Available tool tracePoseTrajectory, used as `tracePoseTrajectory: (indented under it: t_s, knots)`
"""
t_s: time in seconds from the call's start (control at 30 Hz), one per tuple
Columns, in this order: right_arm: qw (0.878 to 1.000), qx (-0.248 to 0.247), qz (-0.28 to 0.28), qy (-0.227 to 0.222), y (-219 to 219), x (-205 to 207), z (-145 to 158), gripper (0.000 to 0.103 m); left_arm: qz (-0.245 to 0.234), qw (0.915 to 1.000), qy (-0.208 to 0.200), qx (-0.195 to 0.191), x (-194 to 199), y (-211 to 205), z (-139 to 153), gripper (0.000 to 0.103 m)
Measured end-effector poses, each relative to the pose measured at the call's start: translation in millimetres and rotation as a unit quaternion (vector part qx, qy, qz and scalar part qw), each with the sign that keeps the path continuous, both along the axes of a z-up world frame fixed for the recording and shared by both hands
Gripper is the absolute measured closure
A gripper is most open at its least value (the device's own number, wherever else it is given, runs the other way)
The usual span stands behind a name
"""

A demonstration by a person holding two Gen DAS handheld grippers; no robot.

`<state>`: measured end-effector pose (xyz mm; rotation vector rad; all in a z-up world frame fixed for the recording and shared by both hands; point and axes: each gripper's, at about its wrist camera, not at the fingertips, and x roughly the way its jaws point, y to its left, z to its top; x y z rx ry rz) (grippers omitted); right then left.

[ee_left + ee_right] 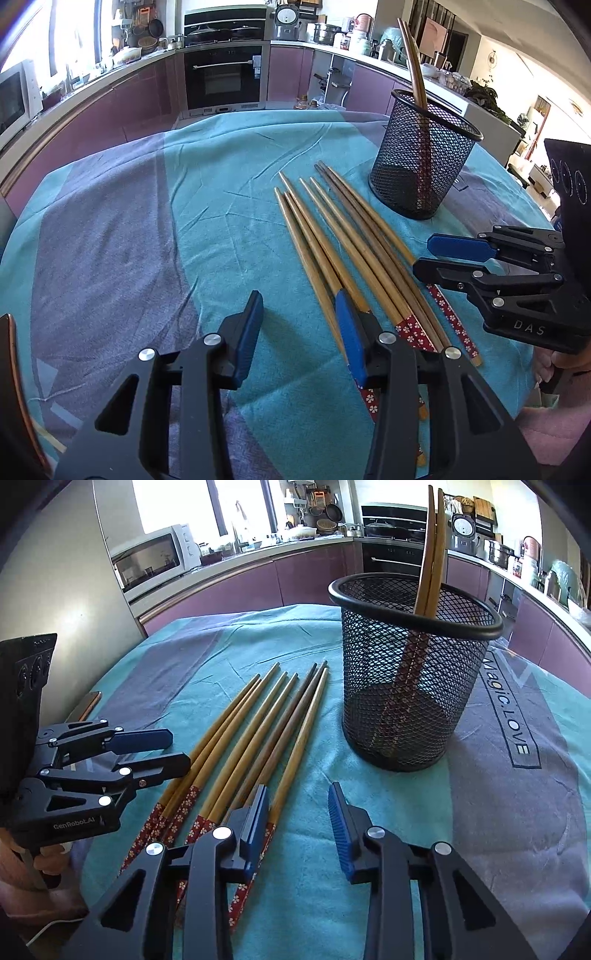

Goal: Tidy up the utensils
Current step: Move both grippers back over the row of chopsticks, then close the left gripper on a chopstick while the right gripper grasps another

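Both wrist views low, close, facing kitchen, sharing chopsticks (pixel 343 251) and mesh holder (pixel 410 672)

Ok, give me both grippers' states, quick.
Left gripper: open, holding nothing.
Right gripper: open, holding nothing.

Loose chopsticks (pixel 343 251) on teal tablecloth (pixel 221 184) beside mesh holder (pixel 421 166), left gripper (pixel 299 332) jaws apart.

Left gripper (pixel 299 325): fingers (pixel 249 332) spread wide, nothing between the blue pads, body low and pointing forward. Right gripper (pixel 297 827): fingers (pixel 341 827) likewise parted and empty, held low and level. The two grippers sit side by side, near each other, not touching. A hand (pixel 48 860) grips the left handle.
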<state>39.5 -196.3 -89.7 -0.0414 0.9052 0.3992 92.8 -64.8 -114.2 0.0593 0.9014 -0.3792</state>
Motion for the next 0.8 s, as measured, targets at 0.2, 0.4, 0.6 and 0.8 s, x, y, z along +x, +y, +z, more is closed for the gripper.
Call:
tracePoseTrajectory:
  t_s: [0.2, 0.4, 0.6, 0.8]
  knots:
    - [1.0, -0.019, -0.004, -0.003, 3, 1, 0, 0.075, 0.003, 1.0, 0.002, 0.004, 2, 1, -2, 0.065]
    - [1.0, -0.026, -0.009, -0.008, 10, 12, 0, 0.075, 0.003, 0.9999, 0.004, 0.013, 11, -2, -3, 0.069]
    - [1.0, -0.026, -0.017, -0.007, 12, 22, -1, 0.078, 0.013, 0.9998, 0.013, 0.003, 23, -1, -4, 0.085]
    - [1.0, -0.009, -0.025, -0.002, 8, 25, -1, 0.095, 0.026, 0.9994, 0.018, -0.011, 28, -1, -5, 0.091]
